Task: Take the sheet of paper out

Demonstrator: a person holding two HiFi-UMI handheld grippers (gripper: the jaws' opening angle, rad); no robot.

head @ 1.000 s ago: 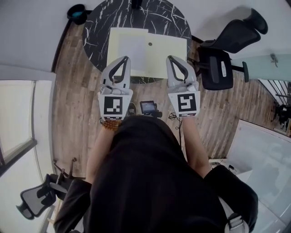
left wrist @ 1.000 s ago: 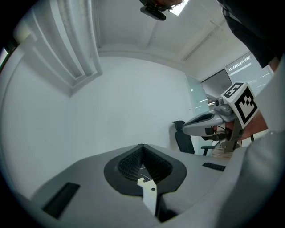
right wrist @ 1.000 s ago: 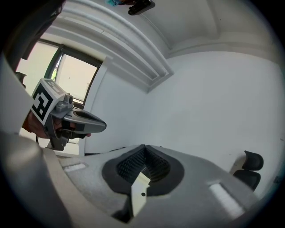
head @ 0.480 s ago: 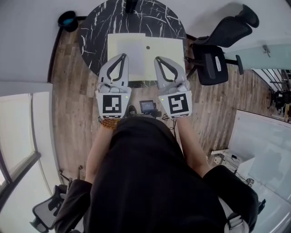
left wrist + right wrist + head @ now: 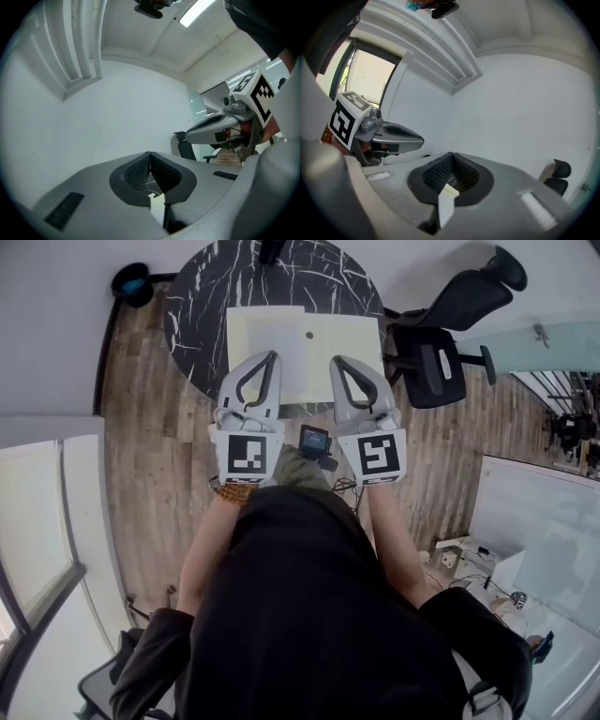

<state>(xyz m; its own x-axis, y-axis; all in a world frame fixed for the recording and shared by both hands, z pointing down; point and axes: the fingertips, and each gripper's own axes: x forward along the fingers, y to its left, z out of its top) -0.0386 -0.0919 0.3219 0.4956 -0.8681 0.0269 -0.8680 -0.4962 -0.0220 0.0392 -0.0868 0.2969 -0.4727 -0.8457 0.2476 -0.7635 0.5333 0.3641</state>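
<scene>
A pale yellow folder (image 5: 349, 341) lies on the round black marble table (image 5: 199, 307), with a white sheet of paper (image 5: 279, 334) over its left half. In the head view my left gripper (image 5: 271, 357) hangs over the sheet's near part, jaws shut with nothing between them. My right gripper (image 5: 337, 363) hangs over the folder's near edge, also shut and holding nothing. The left gripper view shows its jaws (image 5: 150, 153) pressed together, pointing at a white wall, and the right gripper view shows the same (image 5: 452, 153). Each of these views shows the other gripper alongside.
A black office chair (image 5: 439, 345) stands right of the table. A dark round bin (image 5: 130, 283) sits on the wood floor at the far left. A small dark device (image 5: 314, 439) lies on the floor by the table. A white desk (image 5: 539, 521) is at the right.
Both grippers stay shut over the table's near edge. They have shifted slightly sideways, the right one a little closer to the left one than a second ago.
</scene>
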